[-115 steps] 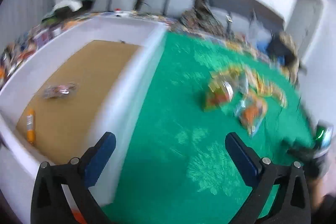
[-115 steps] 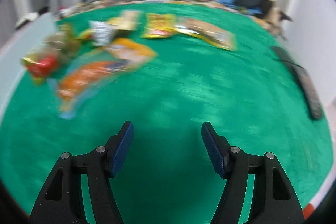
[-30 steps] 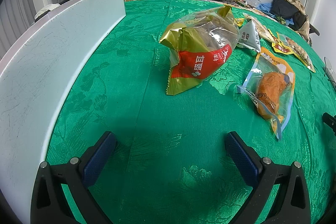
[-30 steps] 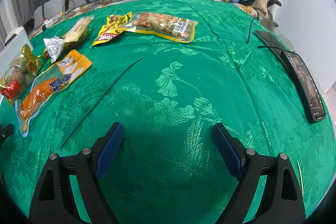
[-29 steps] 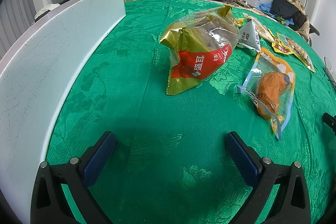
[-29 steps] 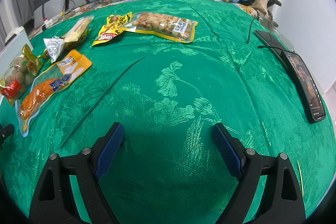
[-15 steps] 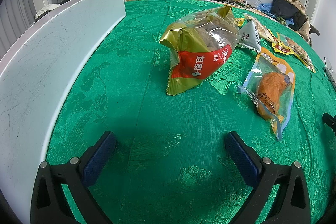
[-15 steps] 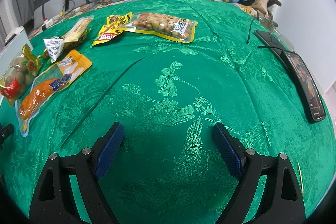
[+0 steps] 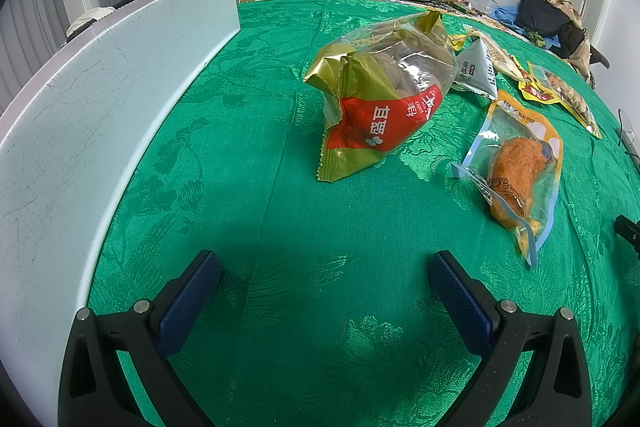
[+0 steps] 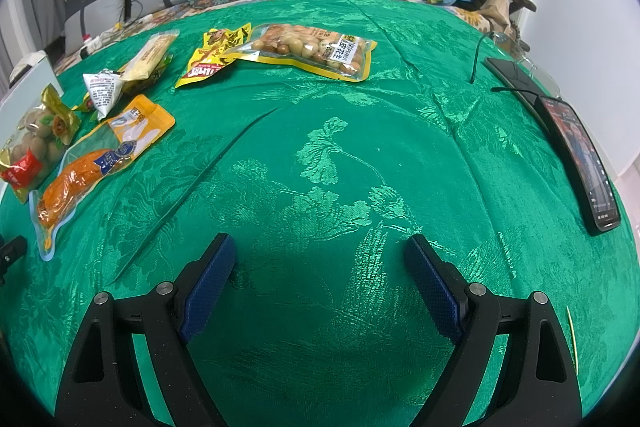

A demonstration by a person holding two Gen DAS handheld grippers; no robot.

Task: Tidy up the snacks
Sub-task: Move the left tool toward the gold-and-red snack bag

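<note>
Six snack packs on the green cloth (image 10: pixel 320 155), all toward its left side: a gold-and-red bag (image 9: pixel 384 99) standing up, a clear pouch with an orange piece (image 9: pixel 520 167) flat beside it, a white triangular pack (image 10: pixel 102 87), a long yellow pack (image 10: pixel 150 55), a yellow-red packet (image 10: pixel 208 61) and a peanut bag (image 10: pixel 316 51). One white box wall (image 9: pixel 100 115) along the left edge, two phones (image 10: pixel 576 143) at the right edge. Left gripper (image 9: pixel 324 291) and right gripper (image 10: pixel 320 275) both sit low over bare cloth, jaws wide, holding nothing.

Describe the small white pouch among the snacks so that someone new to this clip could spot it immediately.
Start at the green tablecloth and go to the snack cluster on its left. The small white pouch sits between the gold-and-red bag and the long yellow packet. It alone is white, pyramid-shaped and covered in print.
</note>
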